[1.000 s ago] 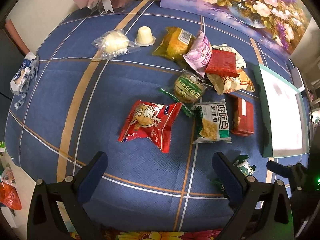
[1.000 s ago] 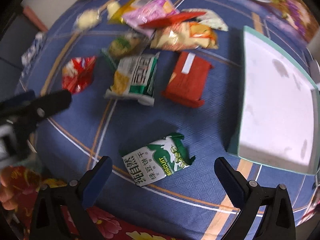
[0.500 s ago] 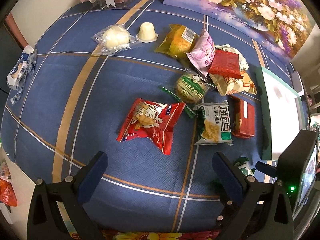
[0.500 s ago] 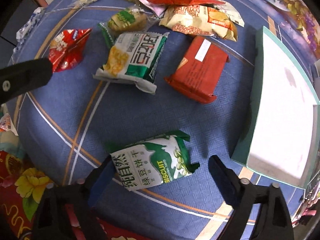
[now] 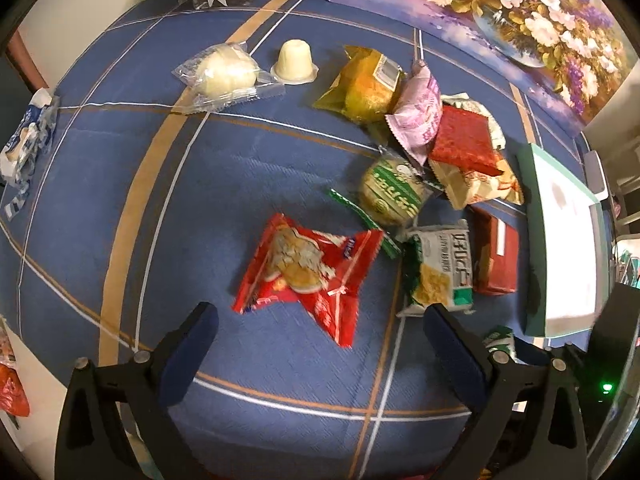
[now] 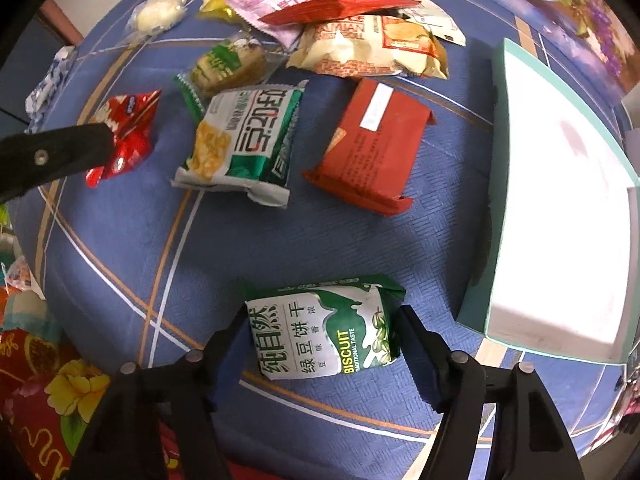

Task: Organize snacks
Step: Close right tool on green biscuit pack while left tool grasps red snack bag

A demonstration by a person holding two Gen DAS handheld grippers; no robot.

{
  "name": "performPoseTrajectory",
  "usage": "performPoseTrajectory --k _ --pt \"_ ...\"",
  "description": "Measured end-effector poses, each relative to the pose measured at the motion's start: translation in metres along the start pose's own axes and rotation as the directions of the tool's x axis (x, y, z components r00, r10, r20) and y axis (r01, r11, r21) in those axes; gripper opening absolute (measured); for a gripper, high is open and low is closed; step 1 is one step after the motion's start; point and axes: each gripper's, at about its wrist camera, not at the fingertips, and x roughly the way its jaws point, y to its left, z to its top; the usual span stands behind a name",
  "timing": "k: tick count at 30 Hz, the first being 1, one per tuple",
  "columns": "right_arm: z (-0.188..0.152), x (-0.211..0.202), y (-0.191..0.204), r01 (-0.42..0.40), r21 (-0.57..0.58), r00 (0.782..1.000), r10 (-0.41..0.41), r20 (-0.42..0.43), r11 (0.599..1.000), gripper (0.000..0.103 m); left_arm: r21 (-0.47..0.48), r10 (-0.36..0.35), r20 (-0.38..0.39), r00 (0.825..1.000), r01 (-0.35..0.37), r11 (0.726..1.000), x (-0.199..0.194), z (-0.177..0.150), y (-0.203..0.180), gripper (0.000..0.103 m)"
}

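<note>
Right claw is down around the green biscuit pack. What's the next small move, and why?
Probably finish closing. The right claw is closing, its fingers flanking the green biscuit pack, which lies flat on the blue cloth; whether the pads touch yet is unclear. Then lift toward the white tray.

Warm indoor light, white tray (image 6: 568,200) blown out by glare; strong fisheye bending, dark corners, slight blur at edges
</note>
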Motion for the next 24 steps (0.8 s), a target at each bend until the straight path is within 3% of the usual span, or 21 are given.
performPoseTrajectory --k 4,9,12,15,18,22,24 --pt "0.005 0.003 -0.012 -0.015 0.030 1.000 0.015 0.008 0.999 0.072 0.004 0.008 -0.023 1.000 -0.008 1.000 0.014 0.008 0.006 0.089" --pt "0.020 0.013 -0.023 -0.021 0.058 1.000 0.020 0.015 0.998 0.072 0.003 -0.002 -0.031 1.000 0.002 1.000 0.025 0.017 0.009 0.085" --pt "0.024 0.014 -0.026 -0.017 0.064 1.000 0.016 0.021 0.998 0.072 0.000 -0.017 -0.037 0.999 0.017 1.000 0.033 0.020 0.008 0.071" --pt "0.027 0.016 -0.029 0.005 0.080 0.999 -0.008 0.034 0.997 0.072 -0.006 -0.009 -0.061 0.998 0.009 1.000 0.046 0.029 0.012 0.067" --pt "0.022 0.008 -0.025 0.010 0.093 0.999 -0.014 0.043 0.996 0.071 -0.003 -0.004 -0.067 0.998 0.004 1.000 0.053 0.030 0.013 0.054" --pt "0.026 0.008 -0.027 0.003 0.110 0.999 -0.009 0.054 0.994 0.070 -0.014 -0.021 -0.051 0.998 0.020 1.000 0.056 0.028 0.014 0.053" --pt "0.011 -0.006 -0.028 0.001 0.135 0.998 -0.010 0.064 0.991 0.069 -0.020 -0.025 -0.048 0.999 0.024 1.000 0.053 0.025 0.017 0.053"
